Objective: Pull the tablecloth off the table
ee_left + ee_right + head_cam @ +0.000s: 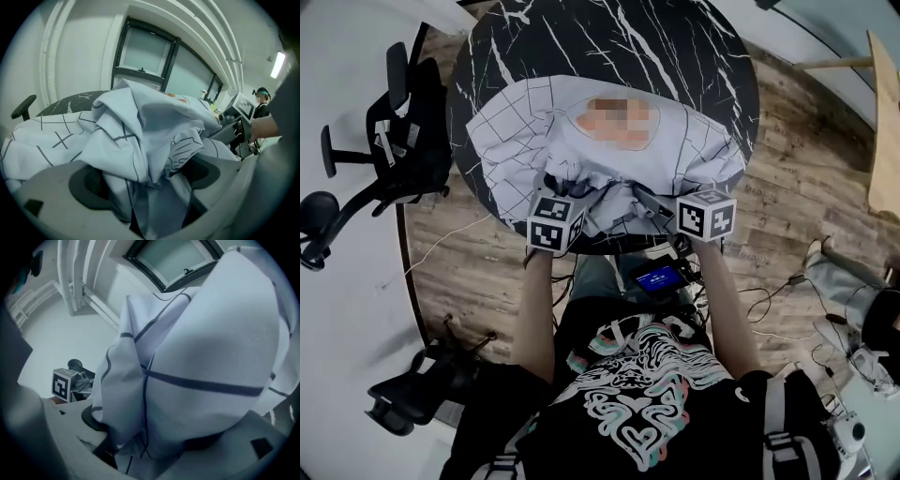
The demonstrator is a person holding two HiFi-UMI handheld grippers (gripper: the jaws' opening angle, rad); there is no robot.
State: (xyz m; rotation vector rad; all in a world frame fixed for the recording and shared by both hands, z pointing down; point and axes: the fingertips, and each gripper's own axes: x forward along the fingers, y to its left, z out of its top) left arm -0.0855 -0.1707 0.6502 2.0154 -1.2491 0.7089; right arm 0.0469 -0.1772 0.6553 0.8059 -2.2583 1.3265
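Observation:
A white tablecloth (609, 150) with a dark grid print lies bunched on the near half of a round black marble table (609, 47). Its near edge is gathered into folds at the table's front rim. My left gripper (567, 202) is shut on a wad of the tablecloth (140, 145), which fills the space between its jaws. My right gripper (661, 208) is shut on another fold of the tablecloth (197, 380), which drapes over the jaws and hides most of that view. The two grippers sit close together at the front edge.
A black office chair (389, 141) stands left of the table, and another black chair base (408, 394) lies at lower left. A wooden piece (883, 122) stands at the right. Cables (787, 309) trail on the wood floor. The left gripper view shows windows (145, 51) and a person (262, 101) far right.

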